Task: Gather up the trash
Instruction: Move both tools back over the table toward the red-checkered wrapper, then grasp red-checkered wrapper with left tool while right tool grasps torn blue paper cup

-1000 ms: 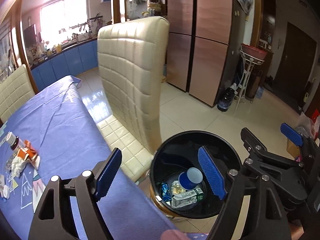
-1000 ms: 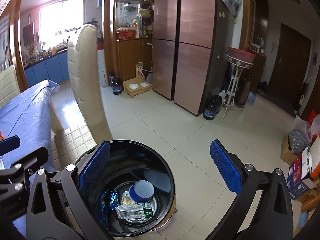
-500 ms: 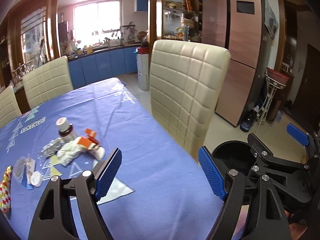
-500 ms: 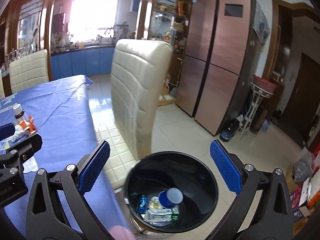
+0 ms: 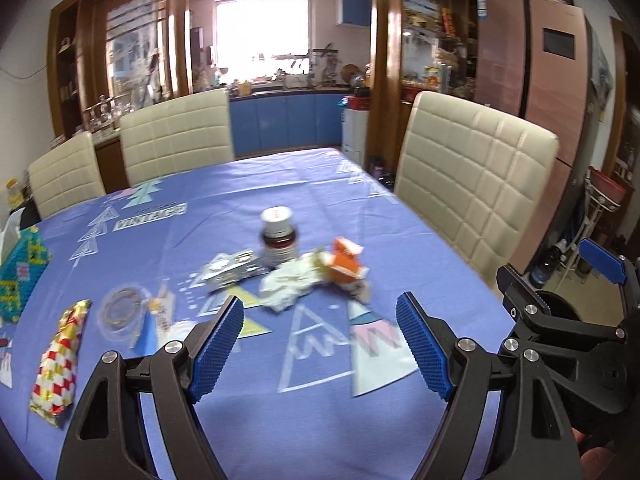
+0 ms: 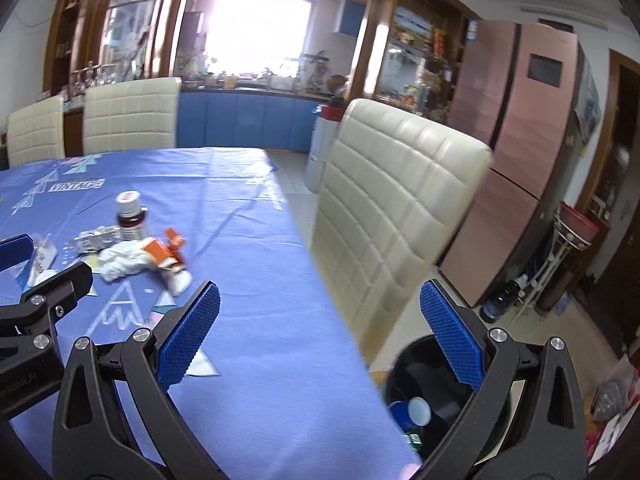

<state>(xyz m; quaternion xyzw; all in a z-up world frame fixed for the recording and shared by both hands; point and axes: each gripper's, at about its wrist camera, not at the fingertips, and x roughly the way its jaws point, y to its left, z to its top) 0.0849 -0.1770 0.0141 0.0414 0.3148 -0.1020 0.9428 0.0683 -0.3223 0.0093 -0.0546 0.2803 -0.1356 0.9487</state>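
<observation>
Both views have swung away from the black round trash bin on the floor, which filled them a second ago, and now face the surface draped in a blue patterned cloth, where the remaining trash lies.

At the far left of the left wrist view lies a red, white and yellow checked snack wrapper, flat near the edge. Next comes a clear round plastic lid or film, though blur makes it hard to name. In the middle sits a loose cluster: a crumpled silver foil pack, a small brown glass bottle with a white cap standing upright behind it, a wadded white tissue and an orange and white carton tipped on its side, touching the tissue. The pile looks like leftovers dropped together.

The left claw is released and empty, aimed toward that cluster. To its right the right claw is likewise released and empty, hovering over the surface's edge beside a cream quilted chair. The bin beside the chair already holds a blue cup and wrappers, so it stands within reach for the next drop.
</observation>
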